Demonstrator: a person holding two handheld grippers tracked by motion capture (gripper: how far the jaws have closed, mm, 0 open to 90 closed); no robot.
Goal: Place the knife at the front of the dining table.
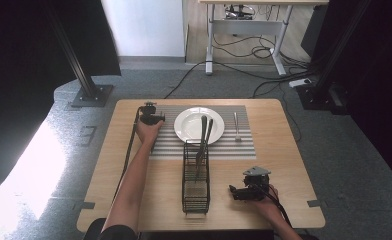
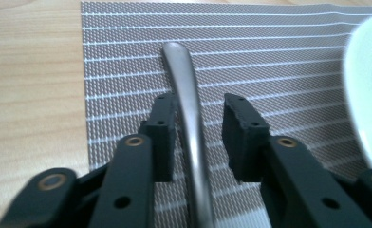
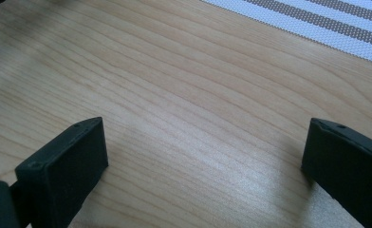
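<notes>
Table setting in hand: cutlery moving from wire caddy (image 1: 196,180) to striped placemat (image 1: 219,145).

Left gripper (image 2: 199,124) low over placemat's left margin, just left of white plate (image 1: 199,125). Jaws spread around metal utensil handle (image 2: 186,95); left jaw appears to touch handle, clear gap at right jaw. Not pinching. Handle flat on mat, running straight ahead between the jaws, rounded end just beyond the tips. Working end hidden below the frame, so utensil type not determinable. Plate rim just right of the right jaw.

Right gripper (image 3: 200,156) wide open, nothing between its jaws, bare wooden table (image 3: 174,95) beneath, mat corner well ahead. In high view resting right of caddy. Two more utensils (image 1: 204,137) upright in caddy, leaning toward plate. Fork (image 1: 237,126) on mat on plate's far side.

Risks, judged:
- Lift-off with left jaw rubbing handle: utensil drags or skews.
- Sideways drift right: right jaw knocks plate rim, plate shifts.
- Pressing down on mat: mat slides, whole setting moves.
- Right gripper reaching into caddy: light wire frame could tip.
</notes>
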